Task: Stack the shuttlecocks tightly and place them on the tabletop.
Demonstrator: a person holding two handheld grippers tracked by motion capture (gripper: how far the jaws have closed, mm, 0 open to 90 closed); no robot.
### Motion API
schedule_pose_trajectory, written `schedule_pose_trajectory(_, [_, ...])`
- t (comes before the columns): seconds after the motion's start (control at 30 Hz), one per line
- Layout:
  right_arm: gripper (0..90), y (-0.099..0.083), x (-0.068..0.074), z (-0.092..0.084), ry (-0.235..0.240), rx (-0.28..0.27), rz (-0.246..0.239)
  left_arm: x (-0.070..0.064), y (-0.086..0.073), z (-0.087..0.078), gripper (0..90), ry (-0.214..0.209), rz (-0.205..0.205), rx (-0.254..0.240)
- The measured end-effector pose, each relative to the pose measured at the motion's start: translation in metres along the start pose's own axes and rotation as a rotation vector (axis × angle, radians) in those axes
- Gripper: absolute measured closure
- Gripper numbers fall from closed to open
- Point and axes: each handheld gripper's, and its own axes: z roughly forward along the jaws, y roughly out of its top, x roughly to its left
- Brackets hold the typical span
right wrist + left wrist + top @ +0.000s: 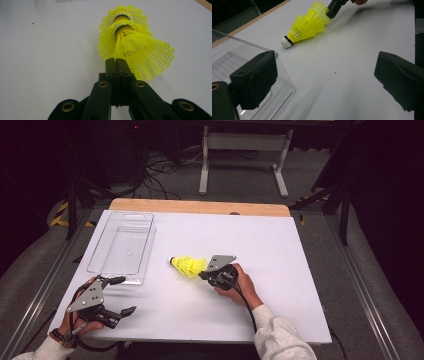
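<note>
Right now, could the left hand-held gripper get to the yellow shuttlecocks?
Probably yes. The left hand-held gripper is open, and bare white table lies between it and the yellow shuttlecocks. The clear tray sits off to the side. But the right hand-held gripper already pinches their skirt.

We see our two handheld grippers as black, angular tools, and the left gripper (120, 295) and the right gripper (203, 275) each carry a grey three-cornered plate on top, dotted with small dark holes. A black cable trails from each toward our sleeves, which are light grey and soft-looking. A dark band with an orange edge sits at our left wrist. Close up, the left gripper's pads (258, 80) look like thick, matte black foam blocks. The right gripper's linkage arms are glossy black, joined by brass-coloured pivot rings.
</note>
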Motion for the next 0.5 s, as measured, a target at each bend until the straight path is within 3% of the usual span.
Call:
schedule_pose_trajectory(0.13, [86.9,-0.001,0.0,0.003,-0.009,0.008,0.015,0.0,0.0,0.0,5.5,-0.001,0.0,0.0])
schedule_pose_trajectory(0.2, [79.3,-0.001,0.002,0.006,-0.021,0.013,0.02,0.0,0.0,0.0,5.5,-0.001,-0.001,0.002])
schedule_pose_trajectory(0.3, [74.5,-0.002,0.004,0.009,-0.027,0.021,0.025,0.0,0.0,0.001,5.5,-0.003,-0.001,0.002])
schedule_pose_trajectory(0.5, [76.2,0.001,0.007,0.012,-0.043,0.018,0.04,0.0,0.0,0.001,5.6,0.0,0.0,0.0])
